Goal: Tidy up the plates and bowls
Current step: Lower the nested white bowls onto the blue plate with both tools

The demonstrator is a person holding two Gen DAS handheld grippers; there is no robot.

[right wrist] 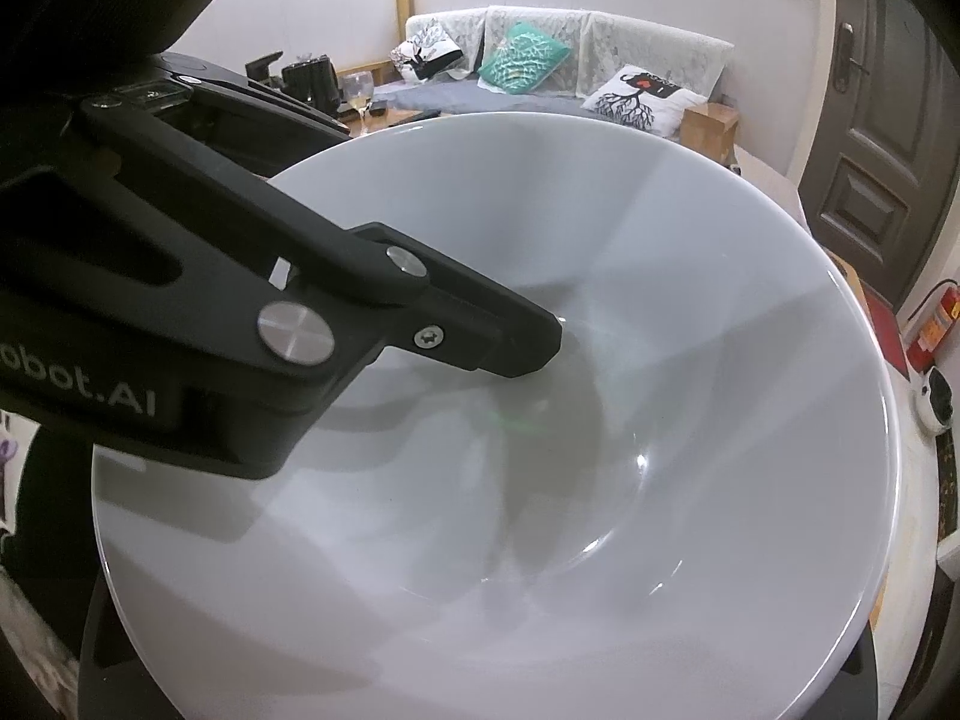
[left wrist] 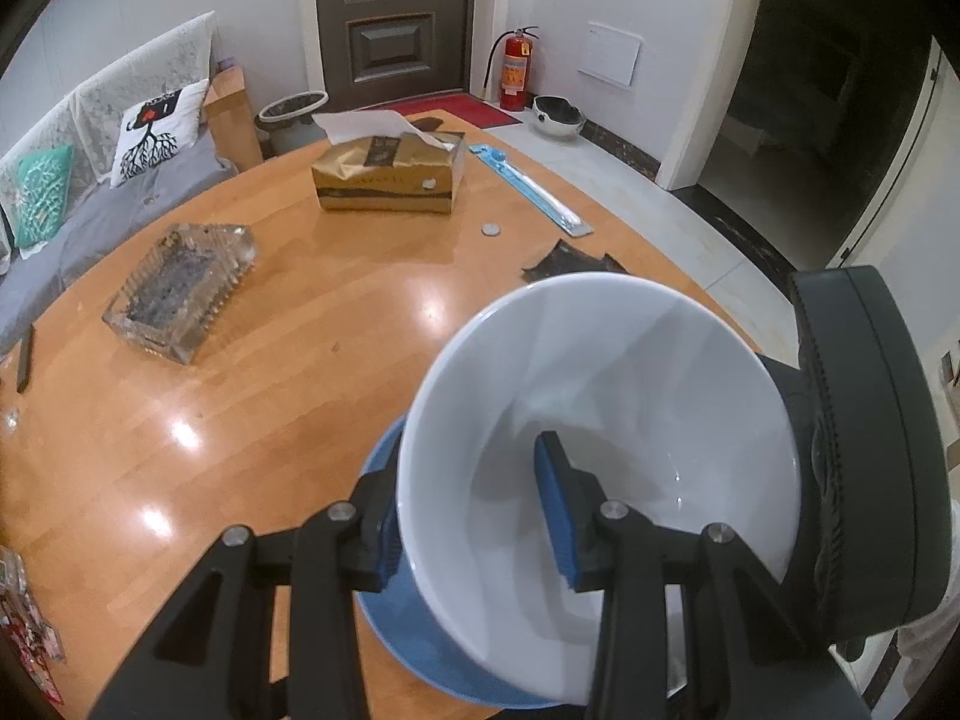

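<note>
A large white bowl (left wrist: 600,420) fills the lower right of the left wrist view. My left gripper (left wrist: 474,516) is shut on its near rim, one blue pad inside the bowl and one outside. A blue plate (left wrist: 396,630) lies under the bowl on the wooden table (left wrist: 240,420). The right wrist view looks down into the same white bowl (right wrist: 660,420). The left gripper's black finger (right wrist: 480,330) reaches into it from the left. The right gripper's body (left wrist: 858,450) shows at the bowl's far right side; its fingers are hidden.
On the table stand a glass ashtray (left wrist: 180,294), a tissue box (left wrist: 390,174), a coin (left wrist: 491,230), a blue packet (left wrist: 528,189) and a dark scrap (left wrist: 564,261). A sofa (left wrist: 90,180) lies at the left. A door (left wrist: 396,18) and a fire extinguisher (left wrist: 516,69) are behind.
</note>
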